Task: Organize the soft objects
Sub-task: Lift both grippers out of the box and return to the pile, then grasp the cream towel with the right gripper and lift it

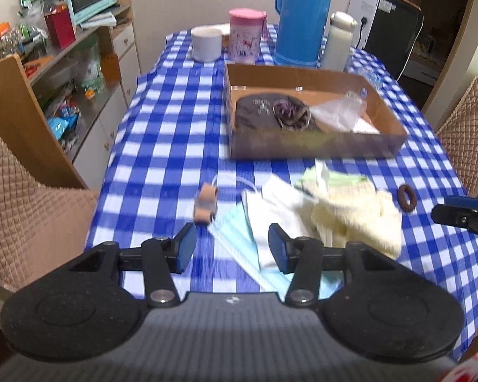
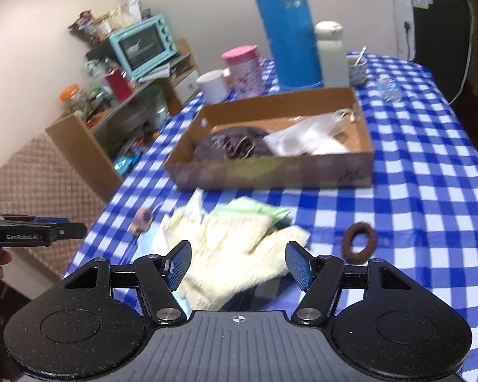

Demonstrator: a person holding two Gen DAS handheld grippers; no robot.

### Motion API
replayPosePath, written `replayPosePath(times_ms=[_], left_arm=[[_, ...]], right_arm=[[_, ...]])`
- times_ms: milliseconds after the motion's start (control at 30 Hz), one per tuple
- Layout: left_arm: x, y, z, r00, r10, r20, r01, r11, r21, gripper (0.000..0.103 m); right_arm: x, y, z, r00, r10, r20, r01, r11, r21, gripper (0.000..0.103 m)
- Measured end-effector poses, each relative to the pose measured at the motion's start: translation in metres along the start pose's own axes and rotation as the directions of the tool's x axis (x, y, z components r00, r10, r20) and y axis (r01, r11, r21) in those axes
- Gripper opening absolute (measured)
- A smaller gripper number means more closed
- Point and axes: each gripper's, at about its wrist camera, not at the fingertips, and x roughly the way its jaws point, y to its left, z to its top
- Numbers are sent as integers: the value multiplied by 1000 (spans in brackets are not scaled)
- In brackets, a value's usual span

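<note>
Both your tongs stand apart and empty. Your left gripper (image 1: pixel 232 246) hangs over the blue face mask (image 1: pixel 235 238), with white tissue (image 1: pixel 271 216) overlapping it just ahead. Your right gripper (image 2: pixel 238 264) frames the cream gloves (image 2: pixel 235 248); the brown hair tie (image 2: pixel 359 242) lies off its right finger. The pile is layered — pinch low and you may drag a neighbour along, or snag the checked tablecloth (image 2: pixel 414 191). The cardboard box (image 2: pixel 271 172) sits beyond both tongs — clear its near wall, or the load catches.

Right hand-held gripper (image 2: pixel 238 262) gapes above pale gloves (image 2: pixel 239 251).
</note>
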Motion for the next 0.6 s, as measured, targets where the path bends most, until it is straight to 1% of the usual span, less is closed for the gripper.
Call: replayPosePath(times_ms=[167, 333, 467, 533, 600], left_arm=[[5, -4, -14, 999, -2, -37, 2, 1000, 0, 47], [14, -10, -20, 998, -7, -68, 7, 1000, 10, 47], [18, -11, -21, 997, -18, -79, 19, 1000, 12, 47], [20, -12, -21, 996, -21, -81, 22, 1000, 15, 47], [20, -12, -22, 996, -20, -81, 22, 1000, 17, 47]], right_arm=[[13, 8, -9, 999, 8, -39, -9, 999, -38, 65], [27, 15, -14, 997, 21, -71, -26, 998, -63, 65], [43, 24, -20, 996, 1, -93, -12, 994, -108, 65], [53, 27, -24, 994, -31, -108, 16, 990, -137, 65], [60, 30, -28, 992, -65, -105, 47, 985, -166, 65]])
